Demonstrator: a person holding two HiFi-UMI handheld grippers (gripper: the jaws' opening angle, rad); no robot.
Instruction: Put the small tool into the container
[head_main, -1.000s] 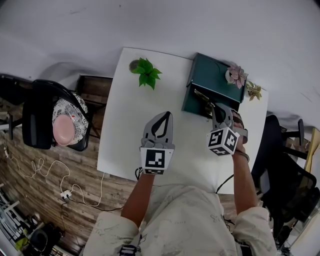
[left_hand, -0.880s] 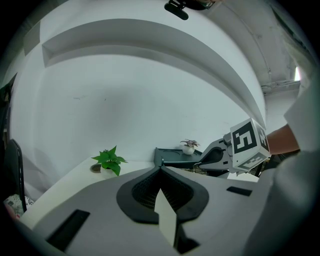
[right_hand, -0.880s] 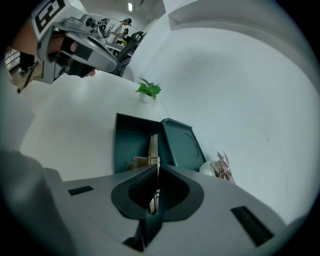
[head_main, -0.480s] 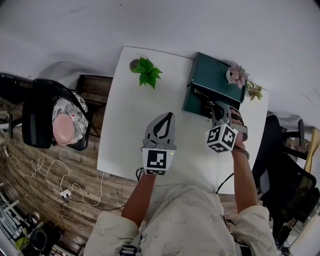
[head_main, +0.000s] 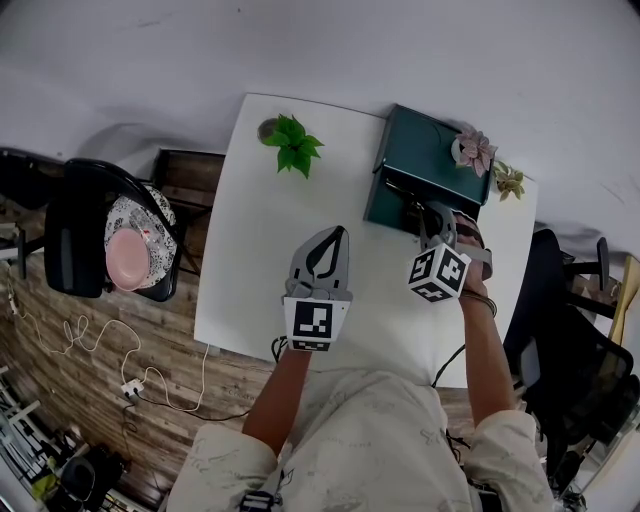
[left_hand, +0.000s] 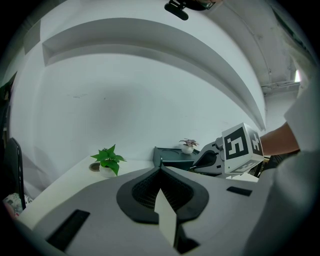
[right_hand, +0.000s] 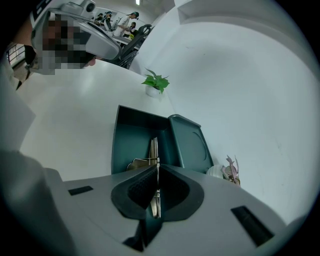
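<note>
A person wears a pale cream, short-sleeved shirt (head_main: 372, 440) with a faint printed pattern. Beyond the shirt, each hand carries a grey plastic tool. The left tool (head_main: 338, 232) and the right tool (head_main: 432, 212) have tapered jaws lined with black ribbed pads. Each bears a cube of black-and-white square markers. A thin dark band (head_main: 484, 303), possibly a bracelet, circles the right wrist.

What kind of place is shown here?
Probably an office or workroom: a white table against a plain wall, a black office chair beside it, and a cable lying on the wooden floor.
</note>
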